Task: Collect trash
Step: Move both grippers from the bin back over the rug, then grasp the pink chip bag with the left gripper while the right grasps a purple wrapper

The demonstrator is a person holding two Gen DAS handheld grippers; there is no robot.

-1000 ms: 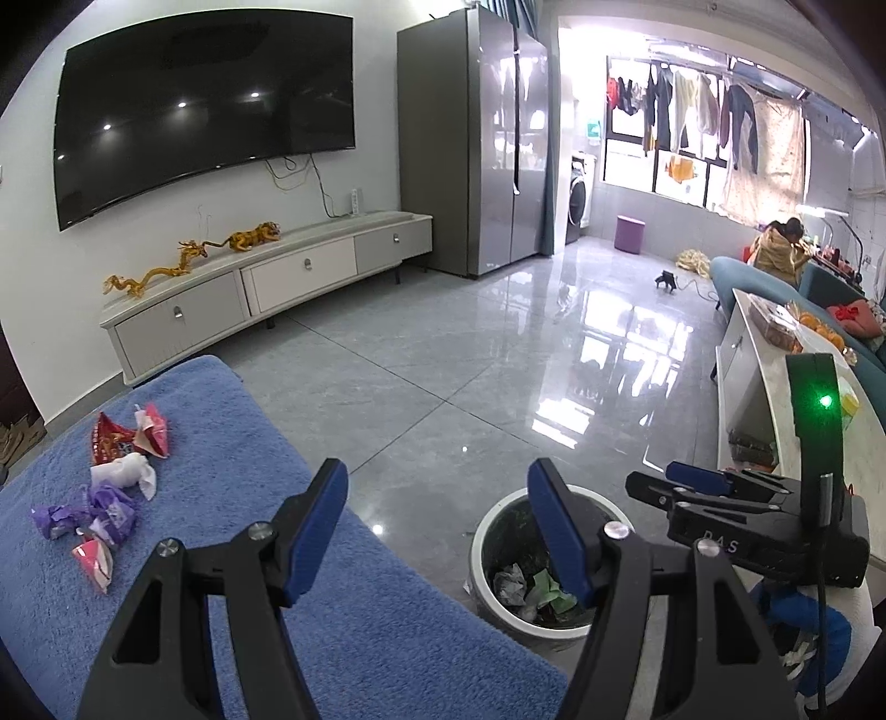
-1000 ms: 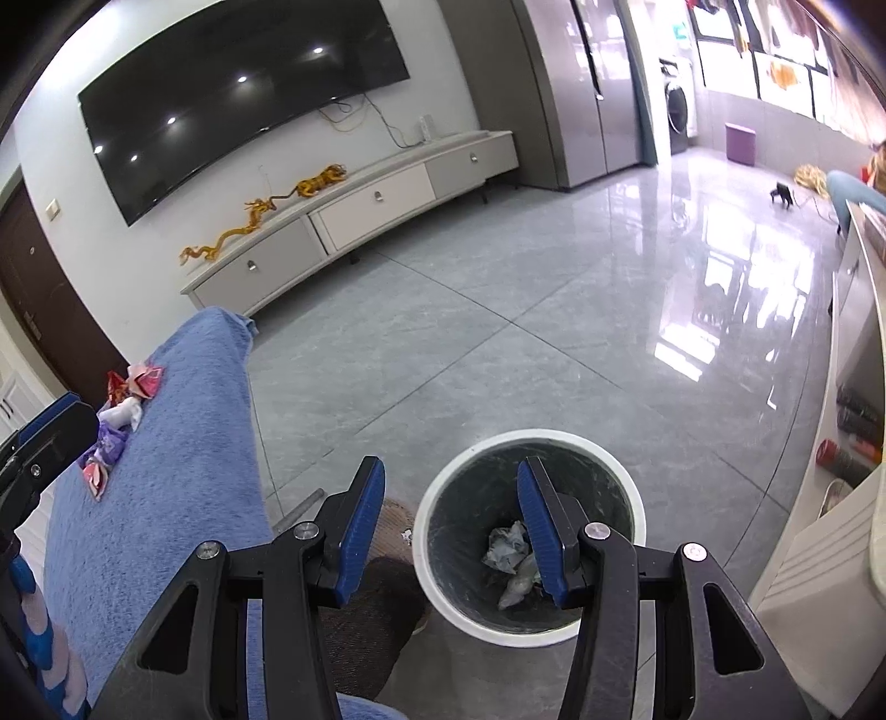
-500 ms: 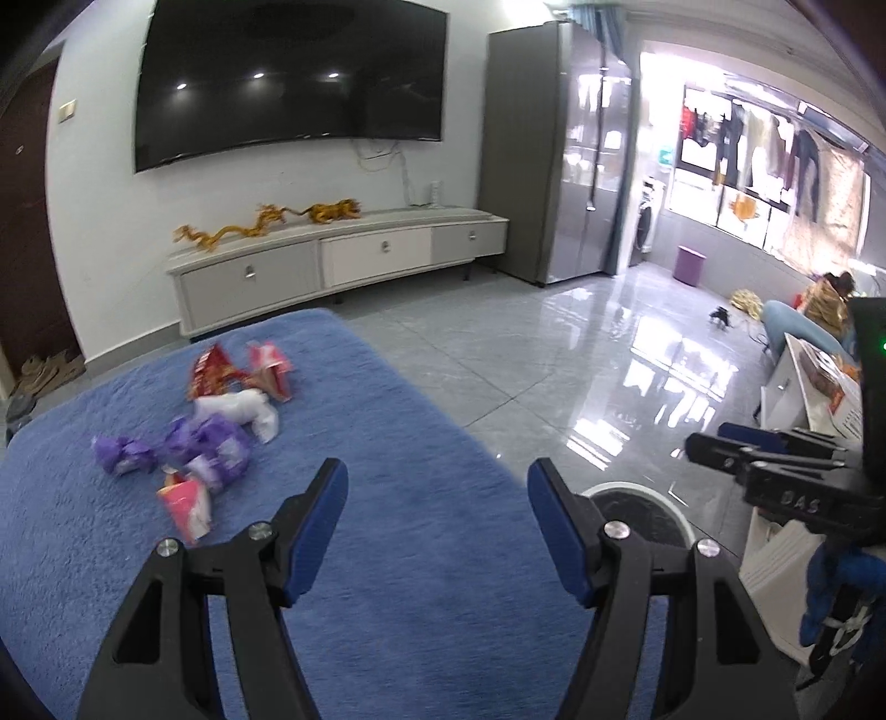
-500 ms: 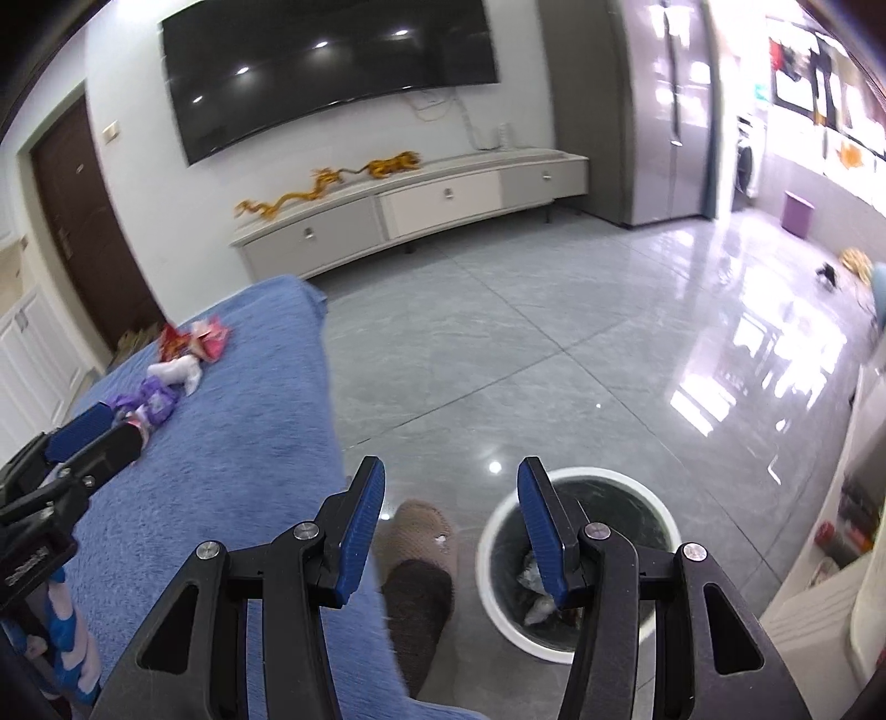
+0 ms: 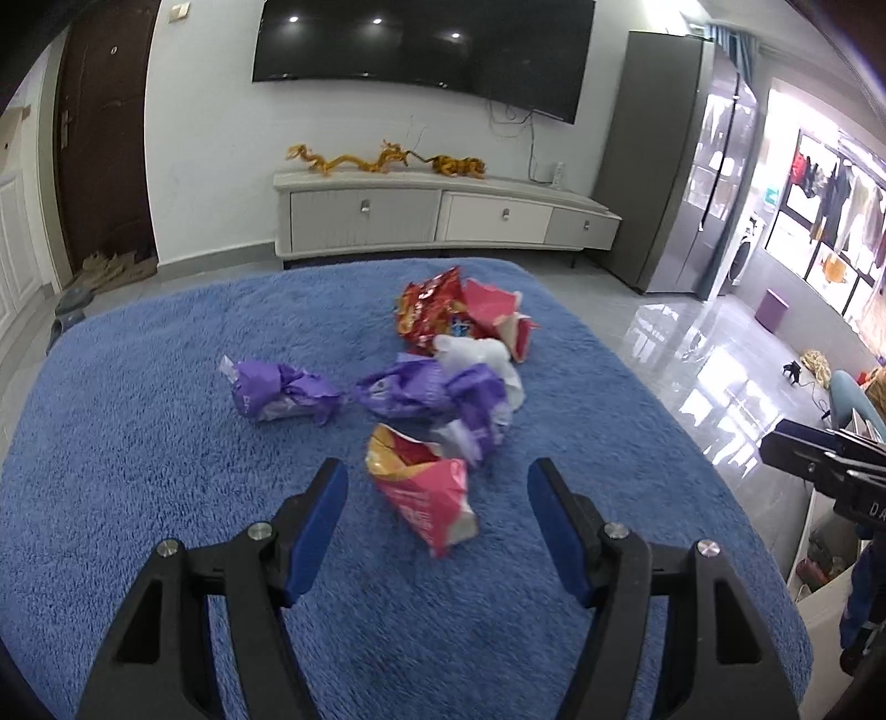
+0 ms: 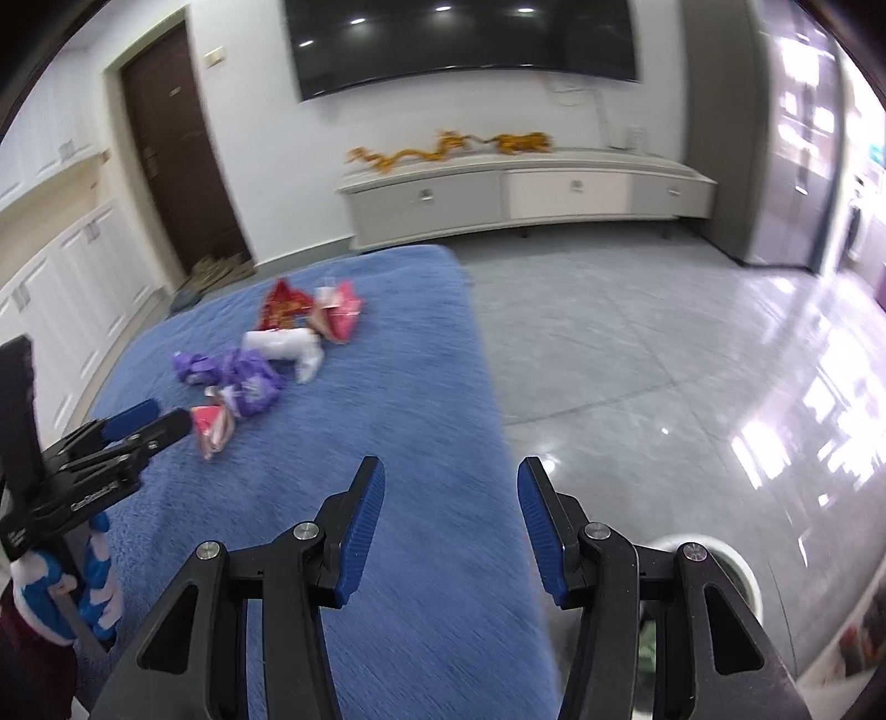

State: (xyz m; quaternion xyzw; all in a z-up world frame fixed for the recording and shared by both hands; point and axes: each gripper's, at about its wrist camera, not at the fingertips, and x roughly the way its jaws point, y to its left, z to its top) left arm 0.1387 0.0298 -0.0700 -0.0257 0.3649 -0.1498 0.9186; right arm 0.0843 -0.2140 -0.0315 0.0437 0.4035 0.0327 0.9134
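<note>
Left hand-held gripper (image 5: 437, 501): jaws are held moderately apart and empty, poised over the blue plush cover (image 5: 166, 454). A pink-and-orange snack packet (image 5: 423, 490) is framed between the blue pads (image 5: 315, 523); no contact with either pad is seen, and whether the tips touch the cover cannot be told.

Right hand-held gripper (image 6: 451, 523): jaws are parted somewhat less widely, and nothing is held. It is placed above the right edge of the same cover, well apart from the trash. A white-rimmed bin (image 6: 736, 570) is partly seen behind its right finger, on the grey tiled floor (image 6: 637, 354).

Trash, on the cover beyond the left hand-held gripper:
- purple crumpled wrapper (image 5: 277, 390), set to the left, apart from the rest;
- second purple wrapper (image 5: 437, 396), bunched against a white crumpled piece (image 5: 482, 354);
- red snack bag (image 5: 429, 307) and red-and-white packet (image 5: 501, 315), lying farthest, touching one another.

Beyond the cover: a low white cabinet (image 5: 443, 213) is set against the wall, with golden dragon figures (image 5: 382, 160) on top and a dark screen (image 5: 421, 47) mounted above.
</note>
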